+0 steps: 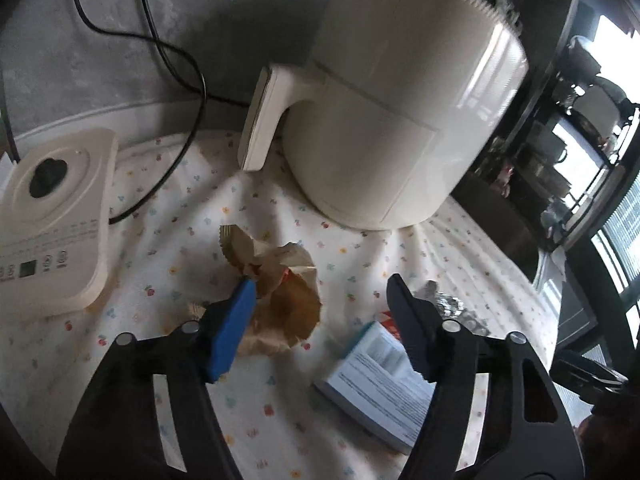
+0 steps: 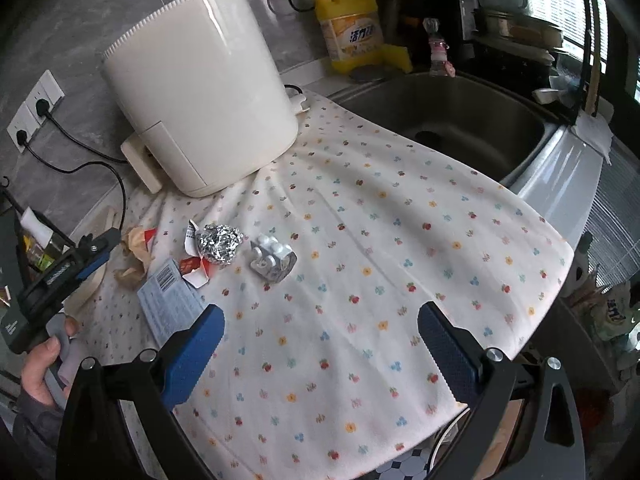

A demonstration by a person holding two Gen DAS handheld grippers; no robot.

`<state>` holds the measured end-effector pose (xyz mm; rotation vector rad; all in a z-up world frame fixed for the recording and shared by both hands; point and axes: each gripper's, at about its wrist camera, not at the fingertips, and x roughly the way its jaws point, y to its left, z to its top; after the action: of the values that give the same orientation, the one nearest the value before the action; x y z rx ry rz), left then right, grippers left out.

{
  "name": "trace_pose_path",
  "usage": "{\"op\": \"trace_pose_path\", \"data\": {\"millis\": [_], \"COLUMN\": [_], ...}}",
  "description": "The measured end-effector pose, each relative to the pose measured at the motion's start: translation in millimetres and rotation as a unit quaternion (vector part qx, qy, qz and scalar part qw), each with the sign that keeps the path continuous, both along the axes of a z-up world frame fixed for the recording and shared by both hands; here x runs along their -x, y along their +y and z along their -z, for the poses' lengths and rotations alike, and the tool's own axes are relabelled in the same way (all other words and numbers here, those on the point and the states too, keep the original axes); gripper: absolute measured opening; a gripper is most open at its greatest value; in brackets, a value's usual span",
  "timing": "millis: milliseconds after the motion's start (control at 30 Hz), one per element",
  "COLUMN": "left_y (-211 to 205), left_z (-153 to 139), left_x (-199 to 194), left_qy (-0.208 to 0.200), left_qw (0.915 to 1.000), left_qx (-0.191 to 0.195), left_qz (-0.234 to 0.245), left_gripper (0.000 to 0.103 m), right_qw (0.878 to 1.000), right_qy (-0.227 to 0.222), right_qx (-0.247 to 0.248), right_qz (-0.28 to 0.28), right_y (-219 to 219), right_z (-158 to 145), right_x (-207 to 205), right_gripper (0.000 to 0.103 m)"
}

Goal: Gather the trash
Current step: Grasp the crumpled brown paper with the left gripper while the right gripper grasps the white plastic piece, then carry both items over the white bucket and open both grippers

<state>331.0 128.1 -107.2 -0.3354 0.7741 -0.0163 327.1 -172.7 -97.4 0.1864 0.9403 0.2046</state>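
Observation:
Crumpled brown paper [image 1: 286, 288] lies on the flowered cloth [image 1: 360, 256], just ahead of my open left gripper [image 1: 322, 288], whose left blue pad [image 1: 232, 326] touches its edge. A blue-white leaflet [image 1: 380, 380] lies by the right finger, with crumpled foil [image 1: 448, 302] behind it. In the right wrist view the brown paper [image 2: 134, 254], leaflet [image 2: 170, 300], a red-white wrapper [image 2: 194, 270], the foil ball [image 2: 220, 246] and an empty pill blister [image 2: 274, 260] lie on the cloth [image 2: 400, 240]. My right gripper [image 2: 320, 320] is open and empty, hovering nearer than them.
A white air fryer [image 2: 200, 80] stands at the back of the cloth. A white appliance [image 1: 52, 220] with cords sits left. A steel sink [image 2: 460, 120] is to the right, with a yellow detergent bottle [image 2: 352, 28] behind it. The left gripper [image 2: 80, 264] shows at the cloth's left.

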Motion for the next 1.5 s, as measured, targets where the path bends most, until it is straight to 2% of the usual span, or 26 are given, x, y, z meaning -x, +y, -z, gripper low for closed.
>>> {"op": "trace_pose_path", "data": {"millis": [133, 200, 267, 300, 367, 433, 500, 867, 933, 967, 1000, 1233, 1500], "left_y": [2, 4, 8, 10, 13, 17, 23, 54, 56, 56, 55, 34, -13], "left_z": [15, 21, 27, 29, 29, 25, 19, -5, -9, -11, -14, -27, -39], "left_x": [-11, -12, -14, -14, -11, -6, -1, 27, 30, 32, 34, 49, 66], "left_qy": [0.017, 0.024, 0.038, 0.041, 0.042, 0.036, 0.028, -0.002, -0.006, -0.009, -0.013, -0.03, -0.036], "left_qw": [0.9998, 0.9997, 0.9993, 0.9991, 0.9991, 0.9994, 0.9996, 0.9993, 0.999, 0.9988, 0.9986, 0.9984, 0.9989], "left_qx": [-0.002, -0.002, 0.003, 0.006, 0.004, 0.002, 0.004, 0.001, 0.001, 0.001, 0.001, -0.003, -0.012], "left_qz": [0.004, 0.005, 0.005, 0.004, 0.001, 0.0, -0.002, -0.037, -0.045, -0.048, -0.05, -0.049, -0.026], "left_gripper": [0.067, 0.059, 0.037, 0.033, 0.009, 0.005, 0.004, 0.004, 0.003, 0.004, 0.004, 0.004, 0.004], "right_qw": [1.0, 1.0, 0.999, 0.999, 0.999, 0.998, 0.998, 0.995, 0.994, 0.993, 0.992, 0.992, 0.994], "right_qy": [0.005, 0.005, 0.003, 0.003, 0.007, 0.012, 0.016, 0.023, 0.03, 0.038, 0.042, 0.034, 0.015], "right_qx": [0.01, 0.015, 0.019, 0.022, 0.023, 0.025, 0.028, 0.039, 0.044, 0.046, 0.045, 0.02, -0.001], "right_qz": [-0.014, -0.021, -0.027, -0.031, -0.04, -0.053, -0.06, -0.091, -0.099, -0.104, -0.106, -0.117, -0.113], "right_y": [12, 19, 25, 29, 34, 41, 46, 74, 78, 79, 79, 59, 19], "right_z": [4, 5, 6, 8, 11, 16, 21, 38, 45, 48, 49, 33, 15], "right_x": [-12, -19, -24, -29, -35, -42, -47, -74, -78, -79, -79, -51, -7], "right_gripper": [0.093, 0.092, 0.091, 0.089, 0.084, 0.078, 0.072, 0.067, 0.057, 0.035, 0.026, 0.023, 0.023]}}
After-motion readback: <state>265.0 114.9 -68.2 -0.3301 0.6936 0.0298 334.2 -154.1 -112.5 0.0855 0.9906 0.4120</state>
